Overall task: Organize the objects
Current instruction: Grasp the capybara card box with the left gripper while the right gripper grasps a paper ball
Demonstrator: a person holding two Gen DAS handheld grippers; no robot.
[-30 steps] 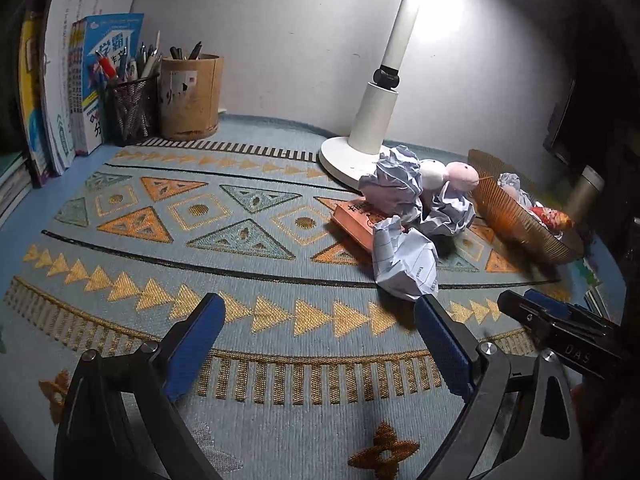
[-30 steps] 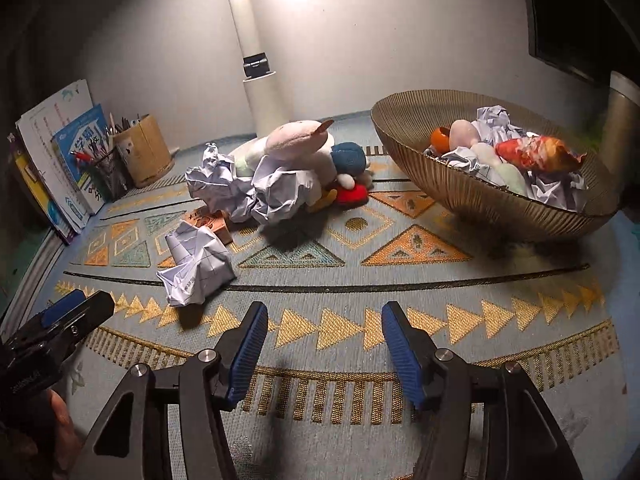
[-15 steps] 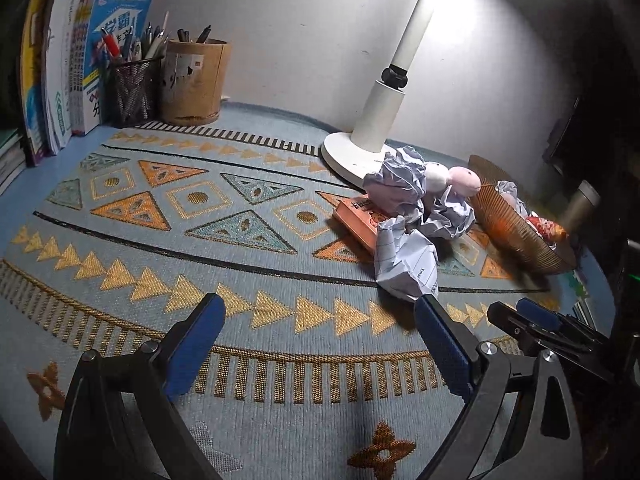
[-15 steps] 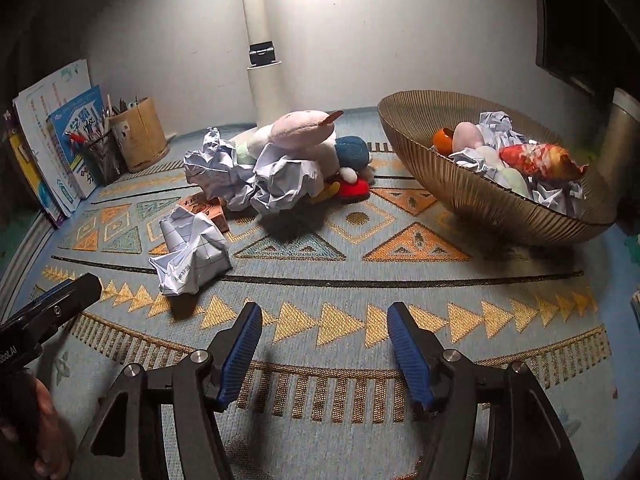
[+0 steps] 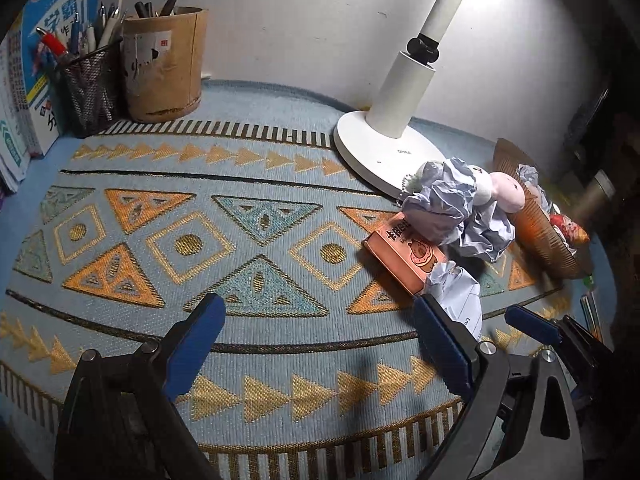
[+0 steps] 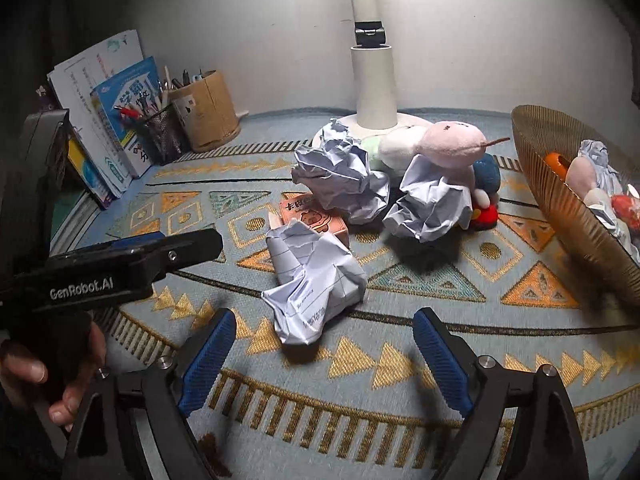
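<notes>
A crumpled white paper ball (image 6: 314, 284) lies on the patterned mat just ahead of my open, empty right gripper (image 6: 324, 340). Behind it sit a pink box (image 6: 314, 218), two more paper balls (image 6: 340, 178) (image 6: 430, 208) and plush toys (image 6: 448, 146). My left gripper (image 5: 320, 332) is open and empty over the mat, with the near paper ball (image 5: 460, 292) and pink box (image 5: 408, 258) just beyond its right finger. The left gripper also shows in the right wrist view (image 6: 132, 256).
A brown ribbed bowl (image 6: 568, 200) holding paper and toys stands at the right. A white lamp base (image 5: 384, 152) stands at the back. A mesh pen cup (image 5: 92, 84), a brown cylinder holder (image 5: 164, 64) and books (image 5: 44, 60) stand at the back left.
Both grippers have moved forward toward the pile. The near paper ball now lies close ahead of the right gripper's fingers. Both stay open.
</notes>
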